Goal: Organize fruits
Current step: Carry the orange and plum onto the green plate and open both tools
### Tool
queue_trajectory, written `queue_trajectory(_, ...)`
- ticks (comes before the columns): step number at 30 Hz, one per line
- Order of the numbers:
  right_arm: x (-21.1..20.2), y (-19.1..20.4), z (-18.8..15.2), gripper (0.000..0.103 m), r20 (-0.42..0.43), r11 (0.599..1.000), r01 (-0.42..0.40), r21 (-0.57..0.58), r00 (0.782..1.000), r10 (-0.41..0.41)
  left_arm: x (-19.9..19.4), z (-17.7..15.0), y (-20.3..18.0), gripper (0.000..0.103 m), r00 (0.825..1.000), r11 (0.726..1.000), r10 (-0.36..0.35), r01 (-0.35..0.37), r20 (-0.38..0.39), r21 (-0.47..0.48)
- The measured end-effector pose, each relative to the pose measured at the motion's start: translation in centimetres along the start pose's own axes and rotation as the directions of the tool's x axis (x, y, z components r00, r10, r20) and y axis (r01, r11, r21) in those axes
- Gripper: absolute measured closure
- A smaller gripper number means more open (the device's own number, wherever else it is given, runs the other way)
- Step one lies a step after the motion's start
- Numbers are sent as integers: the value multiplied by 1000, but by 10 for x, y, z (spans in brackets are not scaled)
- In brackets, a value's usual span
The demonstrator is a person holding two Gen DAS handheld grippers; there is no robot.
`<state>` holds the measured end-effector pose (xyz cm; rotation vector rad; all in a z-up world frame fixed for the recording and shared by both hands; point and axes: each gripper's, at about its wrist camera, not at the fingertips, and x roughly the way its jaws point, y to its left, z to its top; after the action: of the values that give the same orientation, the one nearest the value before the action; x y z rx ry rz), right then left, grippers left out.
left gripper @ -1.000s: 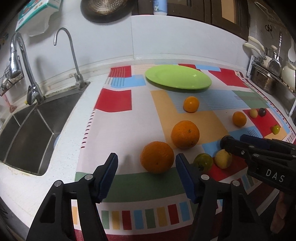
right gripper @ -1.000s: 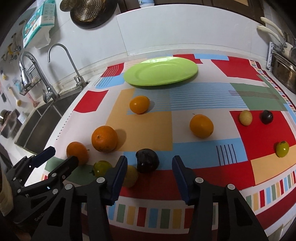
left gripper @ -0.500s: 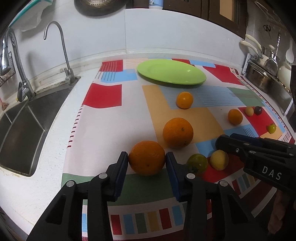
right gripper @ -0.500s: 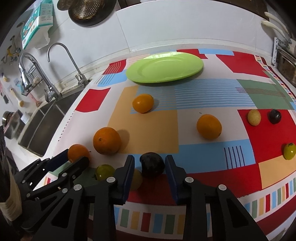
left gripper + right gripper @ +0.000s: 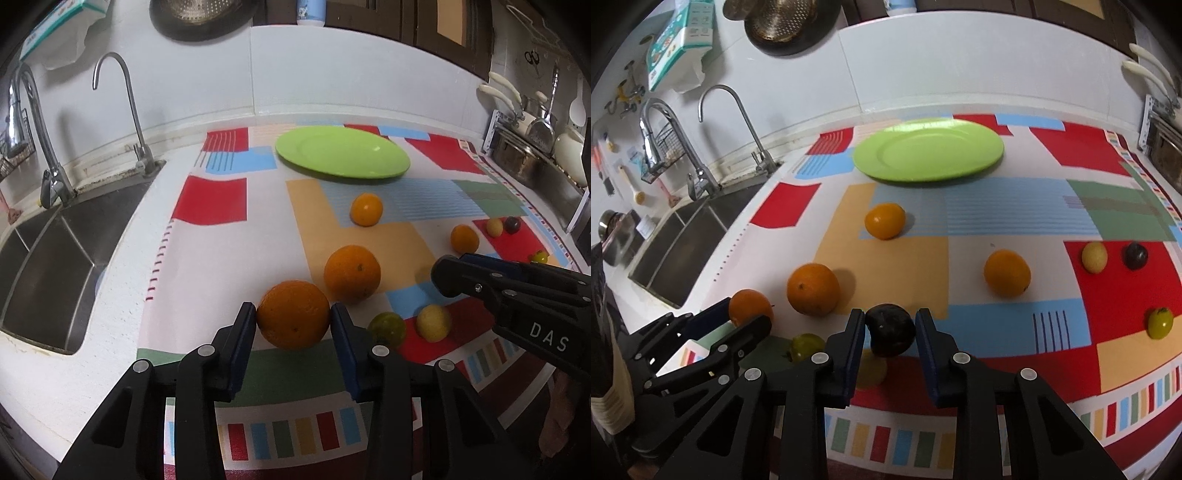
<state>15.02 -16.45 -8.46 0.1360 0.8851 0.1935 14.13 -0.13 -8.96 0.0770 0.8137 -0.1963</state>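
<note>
the left gripper [image 5: 293, 319] has its blue pads pressed against both sides of a large orange [image 5: 293, 314], which sits near the front edge of the patterned cloth [image 5: 218, 199], over the green band. the right gripper [image 5: 890, 328] pinches a dark plum [image 5: 891, 329] between its pads, close to the cloth's front edge where blue meets red. just behind the held orange, towards the wall, a second large orange [image 5: 352, 272] rests on the tan patch, apart from it. to the right of the left gripper lie a greenish fruit [image 5: 386, 328] and a pale yellow fruit [image 5: 434, 322], side by side but not touching; in the right wrist view the yellow one is mostly hidden under the left finger. further back a small orange [image 5: 884, 220] sits at the edge of the striped blue patch, and another orange [image 5: 1007, 272] lies on white cloth to the right. on the red patch at the far right are a yellow fruit [image 5: 1094, 257] and a dark plum-like fruit [image 5: 1134, 255], near each other, with a yellow-green fruit [image 5: 1160, 323] well in front of them. the green plate [image 5: 928, 150] lies bare at the back of the cloth near the wall. a steel sink [image 5: 48, 266] with two taps is set in the counter to the left.
</note>
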Motion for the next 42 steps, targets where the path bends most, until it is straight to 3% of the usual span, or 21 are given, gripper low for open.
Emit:
queue_trajectory(12, -24, 6, 19, 74, 75, 998, -15, -55, 997, 19, -24, 23, -7, 62, 999, 1000, -10, 9, 53, 22)
queue_trajectory(19, -34, -1, 42, 74, 107, 997, -36, -62, 993, 42, -25, 53, -16, 62, 995, 998, -35, 31, 90, 54)
queue_trajectory(31, -18, -25, 98, 74, 113, 998, -27, -61, 993, 34, 8, 117, -29, 62, 991, 990, -103, 94, 86, 101)
queue_trajectory(42, 35, -46, 148, 74, 47, 998, 5, -62, 999, -2, 62, 164, -27, 62, 992, 988, -124, 121, 27, 95)
